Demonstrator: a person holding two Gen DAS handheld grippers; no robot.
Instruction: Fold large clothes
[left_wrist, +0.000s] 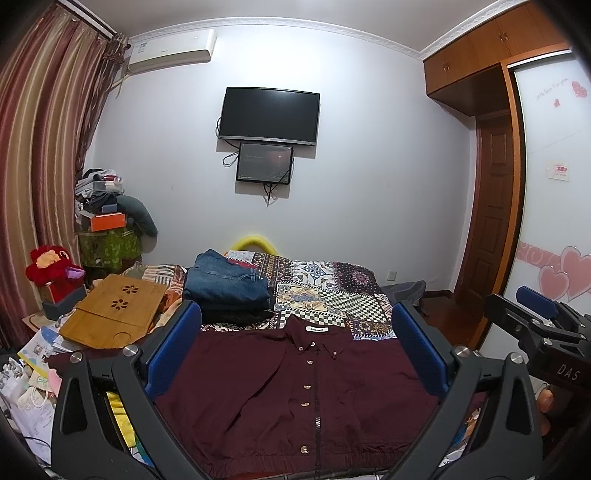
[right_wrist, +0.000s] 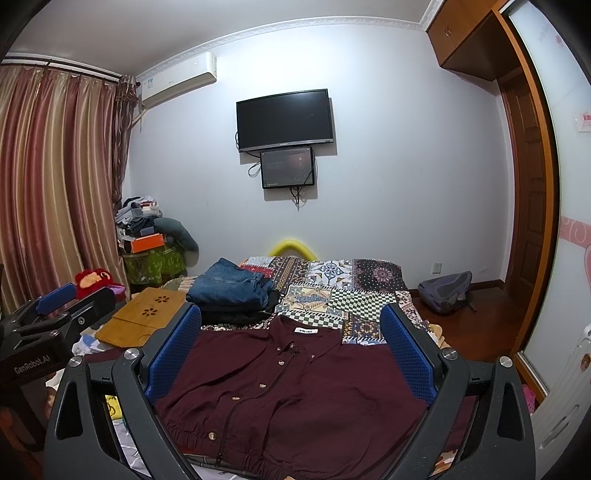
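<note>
Maroon shirt (left_wrist: 295, 391) lies flat, front up & buttoned, collar away from the person, on the patchwork bedspread (left_wrist: 332, 288), near edge of bed; elastic hem closest to both cams. Left gripper (left_wrist: 295, 354) hangs above it w/ blue pads spread wide, nothing between them; right gripper (right_wrist: 291, 354) same, spread wide & empty. Looks like the fold hasn't begun, so the step in hand is prob. the first pinch. To do it well: come down at the outer hem corners or sleeve edges, pinch all layers, lift both sides evenly, keep the button placket straight as the centre line so the fold lands square. Don't drag cloth toward the stack of folded jeans (left_wrist: 225, 284) just beyond the collar. Left view shows the right gripper's body at far right w/ fingertips under it, plus paper clutter at lower left; right view alone shows a grey backpack (right_wrist: 445, 290) on the floor, a white radiator at the right edge, & the left gripper's side at left.
</note>
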